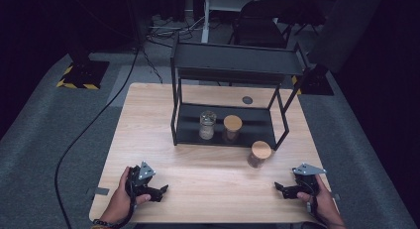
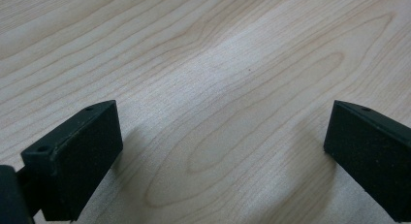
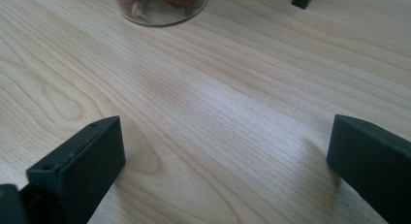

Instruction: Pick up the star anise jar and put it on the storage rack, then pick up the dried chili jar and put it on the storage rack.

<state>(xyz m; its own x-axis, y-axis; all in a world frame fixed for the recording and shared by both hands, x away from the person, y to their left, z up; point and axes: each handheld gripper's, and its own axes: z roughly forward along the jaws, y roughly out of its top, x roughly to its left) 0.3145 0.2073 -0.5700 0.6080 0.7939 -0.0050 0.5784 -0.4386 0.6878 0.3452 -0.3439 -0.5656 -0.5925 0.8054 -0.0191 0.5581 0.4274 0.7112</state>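
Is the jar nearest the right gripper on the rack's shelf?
No. That jar stands on the table just in front of the rack, between it and the right gripper.

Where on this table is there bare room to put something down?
Bare wood lies between the left gripper and right gripper, and left of the black rack. It is crowded around the cork-lidded jar and the rack's lower shelf.
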